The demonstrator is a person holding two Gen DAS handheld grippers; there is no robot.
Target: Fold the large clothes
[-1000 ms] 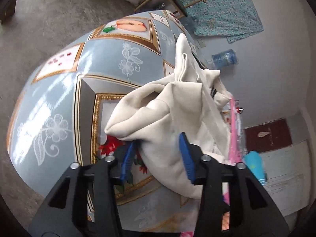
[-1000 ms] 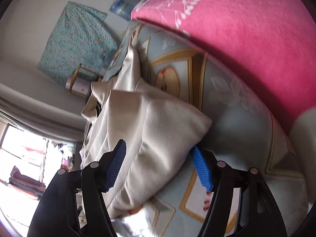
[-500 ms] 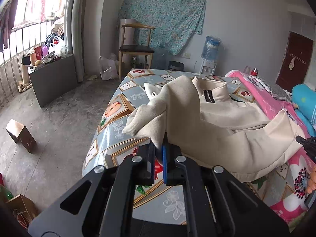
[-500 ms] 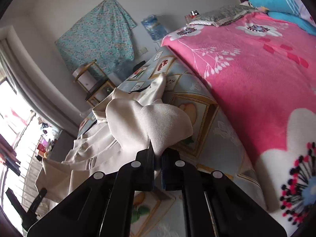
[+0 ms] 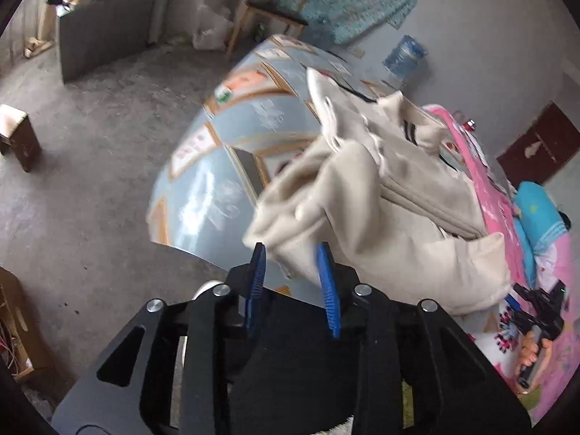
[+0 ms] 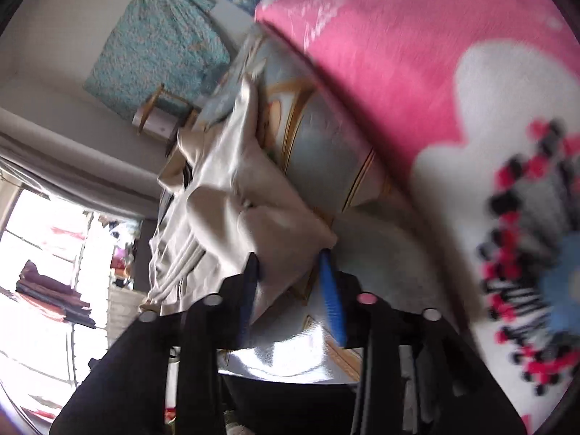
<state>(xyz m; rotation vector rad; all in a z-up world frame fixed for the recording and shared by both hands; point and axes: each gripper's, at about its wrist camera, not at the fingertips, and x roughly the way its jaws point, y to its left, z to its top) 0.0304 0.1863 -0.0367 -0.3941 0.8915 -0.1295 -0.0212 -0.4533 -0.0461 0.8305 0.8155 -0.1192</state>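
left gripper (image 5: 291,253): jaws were seen partly parted, having just been opening; a bunched corner of the cream jacket (image 5: 380,217) lay between the blue pads, with no firm pinch seen. right gripper (image 6: 290,264): jaws likewise spread, just opened, a folded jacket corner (image 6: 275,239) loose between them, the right pad standing clear of the cloth. the jacket was heaped on the blue patterned bed cover (image 5: 217,188), near its foot edge, collar stripes turned up. a pink blanket (image 6: 398,54) lay beside it. beyond were noted a wooden chair (image 5: 275,11) and a water bottle (image 5: 404,54) by the wall.
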